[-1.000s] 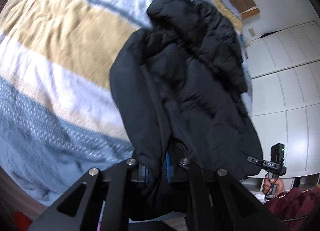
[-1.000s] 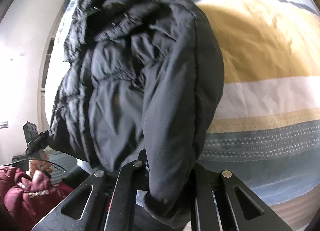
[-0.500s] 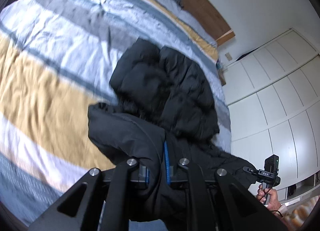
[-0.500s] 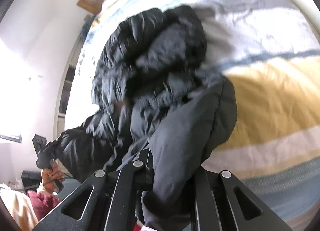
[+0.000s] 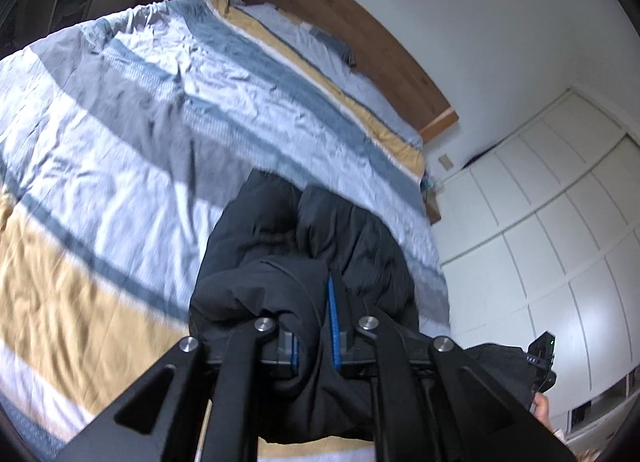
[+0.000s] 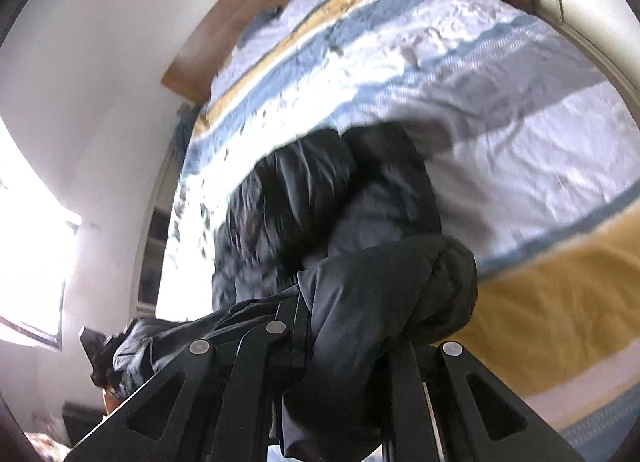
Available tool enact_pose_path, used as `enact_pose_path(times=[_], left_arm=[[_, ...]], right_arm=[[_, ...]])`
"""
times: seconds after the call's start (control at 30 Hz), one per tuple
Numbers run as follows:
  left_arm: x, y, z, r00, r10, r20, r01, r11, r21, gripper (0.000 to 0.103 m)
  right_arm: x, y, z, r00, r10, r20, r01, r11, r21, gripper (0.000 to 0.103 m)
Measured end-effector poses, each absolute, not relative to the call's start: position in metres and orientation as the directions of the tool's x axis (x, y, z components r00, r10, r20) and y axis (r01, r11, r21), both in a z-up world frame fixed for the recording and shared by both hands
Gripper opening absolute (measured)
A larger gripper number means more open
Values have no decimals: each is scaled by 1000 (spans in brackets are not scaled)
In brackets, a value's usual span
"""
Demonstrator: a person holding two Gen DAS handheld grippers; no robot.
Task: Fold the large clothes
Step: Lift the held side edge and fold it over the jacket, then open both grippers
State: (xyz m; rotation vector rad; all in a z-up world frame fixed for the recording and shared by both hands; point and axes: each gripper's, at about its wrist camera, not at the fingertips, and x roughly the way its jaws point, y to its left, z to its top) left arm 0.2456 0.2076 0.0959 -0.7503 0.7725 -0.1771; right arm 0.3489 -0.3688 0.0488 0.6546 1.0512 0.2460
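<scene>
Striped bed (image 5: 120, 110), jacket (image 5: 320, 246) half-hidden

Left gripper (image 5: 316, 346) is clamping a bunched fold of the jacket (image 5: 340, 246) between its blue pads (image 5: 332, 326) — jaws nearly closed. Right gripper (image 6: 344, 346) is pinching the same jacket, fabric spilling over its fingers — both are pointing forward.

No text, label, brand or number can be read in either wrist view. The small marks on the right gripper's body (image 5: 541, 358) are too tiny to make out.
</scene>
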Motion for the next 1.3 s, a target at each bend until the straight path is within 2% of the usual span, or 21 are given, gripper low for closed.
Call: enact_pose_path(times=[0.2,0.4,0.53,0.77,0.93,1.07,1.23,1.3], left_arm=[[313,222,102,732,-385,-562,-142,721,-679,10],[395,226,86,704,-355,-615,-180,749,-638,11],[458,229,51,653,-317,-688,-264,756,-599,11],[537,221,-9,564,-296,-771,-323,780,-536,14],[572,214,-56,480,-296,-826,-382,777,-500,15],[581,209,-72,453,-301,-839,-388,781,-489,17],[587,213,-73,425,-326,-844,-405,765,-500,17],[588,217,-69,420,-336,-843,-409,759,-506,17]], right_arm=[[410,-378,49,532,480,-697,190,735,651,9],[479,-378,28,521,443,-729,295,708,641,9],[525,-374,9,495,416,-762,329,722,608,10],[589,-376,-41,413,384,-826,422,723,547,12],[608,-382,-85,371,395,-840,503,675,540,12],[615,-383,-111,360,411,-837,541,639,547,12],[616,-386,-115,358,424,-832,568,609,554,19],[616,-387,-108,367,421,-829,564,608,558,33]])
